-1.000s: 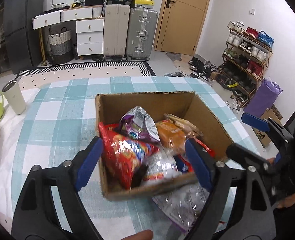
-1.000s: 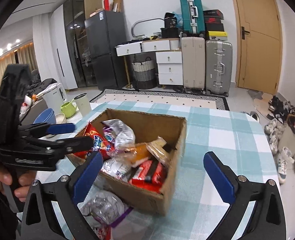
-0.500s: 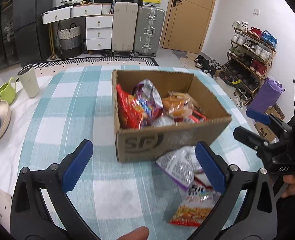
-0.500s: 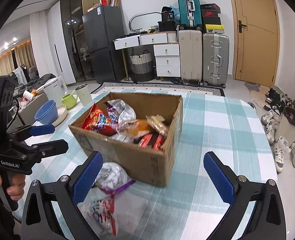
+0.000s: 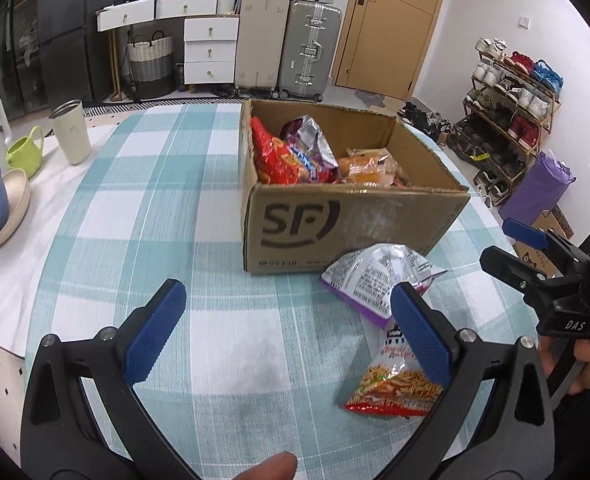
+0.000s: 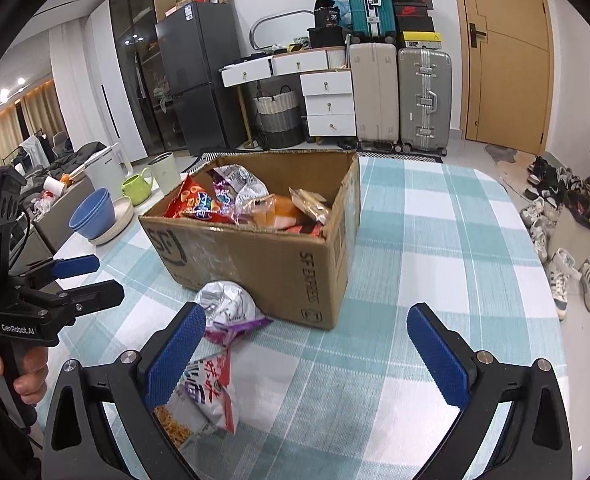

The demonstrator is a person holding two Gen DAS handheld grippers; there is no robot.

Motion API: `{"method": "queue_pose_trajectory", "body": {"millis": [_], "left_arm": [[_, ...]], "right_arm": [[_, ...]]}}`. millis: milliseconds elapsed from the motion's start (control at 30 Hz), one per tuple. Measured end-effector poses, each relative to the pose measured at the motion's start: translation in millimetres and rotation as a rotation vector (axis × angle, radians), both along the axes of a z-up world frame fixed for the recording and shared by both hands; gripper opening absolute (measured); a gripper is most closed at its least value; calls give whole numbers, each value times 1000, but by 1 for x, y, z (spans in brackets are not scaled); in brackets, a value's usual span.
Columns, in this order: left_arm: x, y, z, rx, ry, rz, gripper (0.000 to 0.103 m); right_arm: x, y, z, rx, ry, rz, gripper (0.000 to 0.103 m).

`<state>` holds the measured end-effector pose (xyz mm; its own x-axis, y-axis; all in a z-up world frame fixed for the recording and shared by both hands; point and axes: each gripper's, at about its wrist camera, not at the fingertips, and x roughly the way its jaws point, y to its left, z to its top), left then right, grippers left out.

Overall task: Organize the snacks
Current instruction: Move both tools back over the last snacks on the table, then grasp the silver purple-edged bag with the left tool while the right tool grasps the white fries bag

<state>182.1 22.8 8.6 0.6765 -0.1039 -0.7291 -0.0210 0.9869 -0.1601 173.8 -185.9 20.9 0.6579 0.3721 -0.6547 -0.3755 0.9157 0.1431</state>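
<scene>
Two snack packets, purple-trimmed bag (image 5: 379,280) and noodle-snack packet (image 5: 395,388), lie outside cardboard box (image 5: 355,224); left gripper (image 5: 287,336) and right gripper (image 6: 307,352) fingers open, empty; pinch packet edge, lift clear.

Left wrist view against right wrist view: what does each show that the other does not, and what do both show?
Only the left wrist view shows the purple bag beside the shoe rack, and the box's front logo head-on. Only the right wrist view shows the white kettle and the box's side panel. Both show the cardboard box of snacks, the silver-purple packet against it, the noodle-snack packet nearer the cameras, the green mug, and the left gripper and right gripper, open and empty.
</scene>
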Motion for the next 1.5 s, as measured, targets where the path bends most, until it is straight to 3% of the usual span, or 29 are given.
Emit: {"method": "queue_pose_trajectory", "body": {"millis": [500,667,933,1233,1333,1367,1467,1500], "left_arm": [[-3,-11,-26,-35,60,-32,102],[-6,-14,-37,-10,79,-23,102],[-19,-3,-56,-23,122,0,102],[-28,9,-53,-28,116,29,102],[-27,9,-53,-26,116,27,102],[-27,9,-53,-25,118,26,102],[-26,6,-54,-19,123,21,102],[-25,4,-55,-18,126,19,102]], "right_arm": [[-15,14,-26,-13,90,45,102],[-24,23,-33,-42,100,73,102],[-31,34,-38,4,144,116,102],[-22,56,-70,72,281,149,102],[-21,59,-74,89,288,146,101],[-21,59,-74,95,288,155,98],[-23,62,-74,128,298,195,75],[-25,63,-73,132,295,204,63]]}}
